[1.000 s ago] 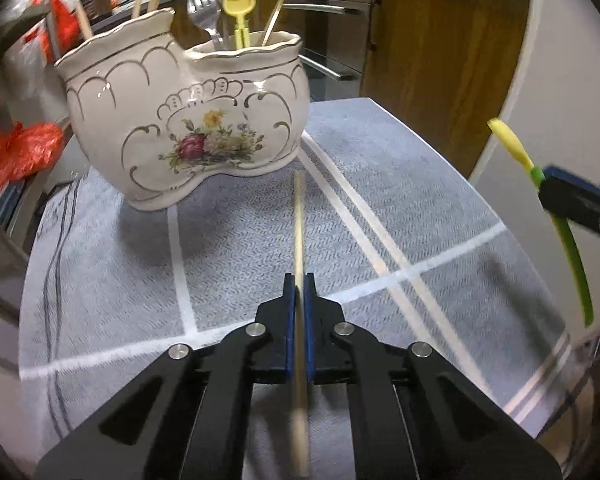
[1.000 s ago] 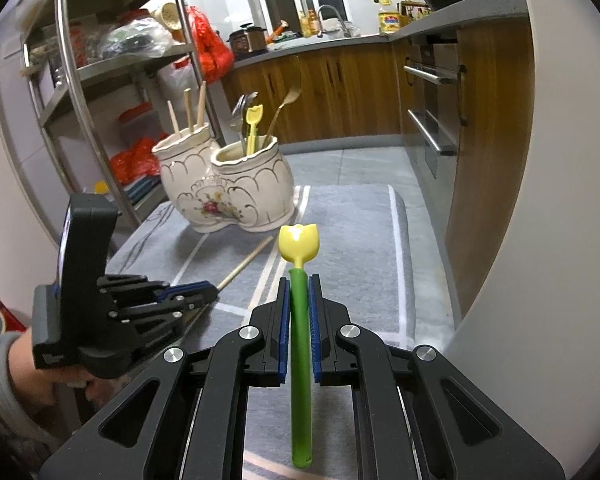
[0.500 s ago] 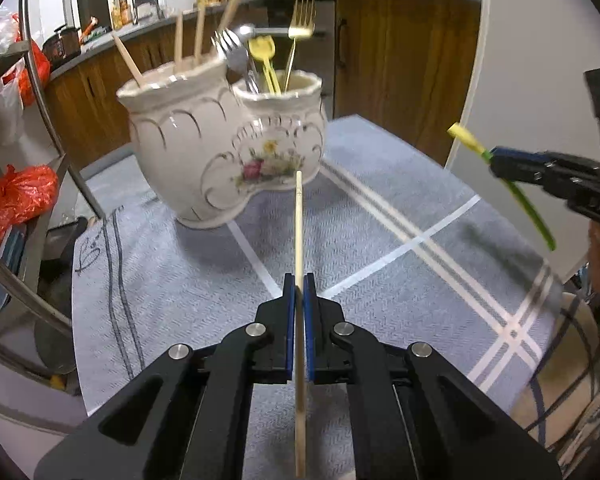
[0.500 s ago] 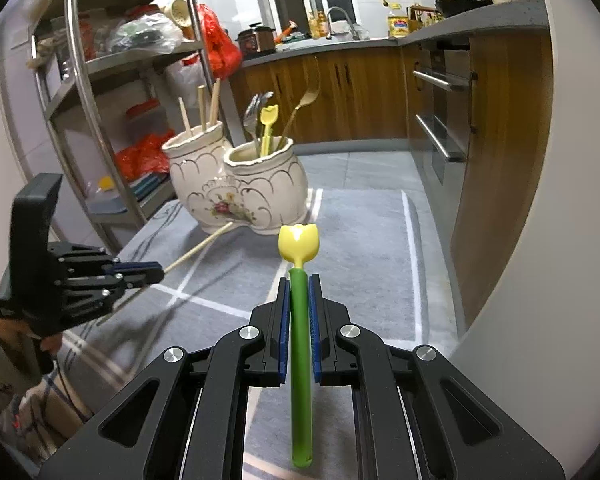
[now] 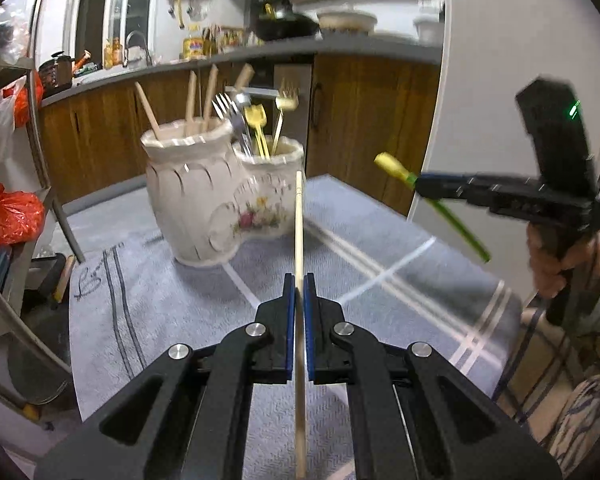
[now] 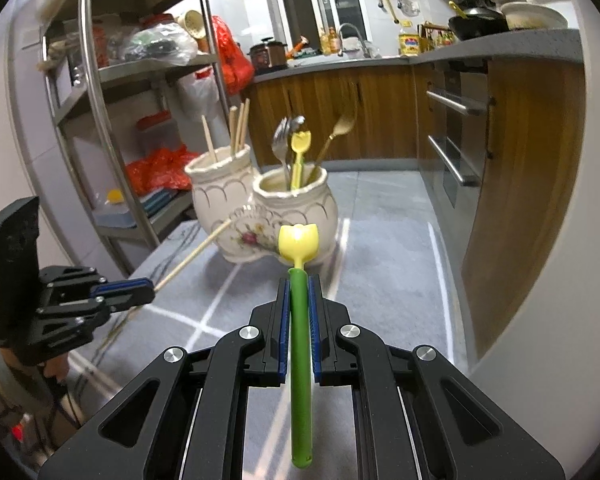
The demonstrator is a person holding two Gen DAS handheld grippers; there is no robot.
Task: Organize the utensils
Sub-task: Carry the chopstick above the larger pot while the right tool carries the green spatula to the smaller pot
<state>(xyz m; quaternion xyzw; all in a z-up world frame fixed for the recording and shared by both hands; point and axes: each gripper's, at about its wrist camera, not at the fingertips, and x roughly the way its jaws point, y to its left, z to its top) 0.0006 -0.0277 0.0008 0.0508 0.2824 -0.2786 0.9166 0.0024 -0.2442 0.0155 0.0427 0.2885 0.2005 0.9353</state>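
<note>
Grey mat (image 5: 148, 320) with white stripes covers the surface. On it stands a cream ceramic double holder (image 6: 260, 204), floral motif on its front. Its taller compartment holds wooden chopsticks (image 6: 238, 128); the lower one holds metal forks (image 6: 282, 144), a gold spoon (image 6: 338, 132) and a yellow fork (image 6: 298, 156). Left gripper (image 5: 299, 284), jaws pinched tight on a single wooden chopstick (image 5: 299, 220), holds it off the mat, tip aimed at the holder. Right gripper (image 6: 299, 280), jaws narrow, clamps the green handle of a yellow-headed fork (image 6: 299, 240), short of the holder.
</note>
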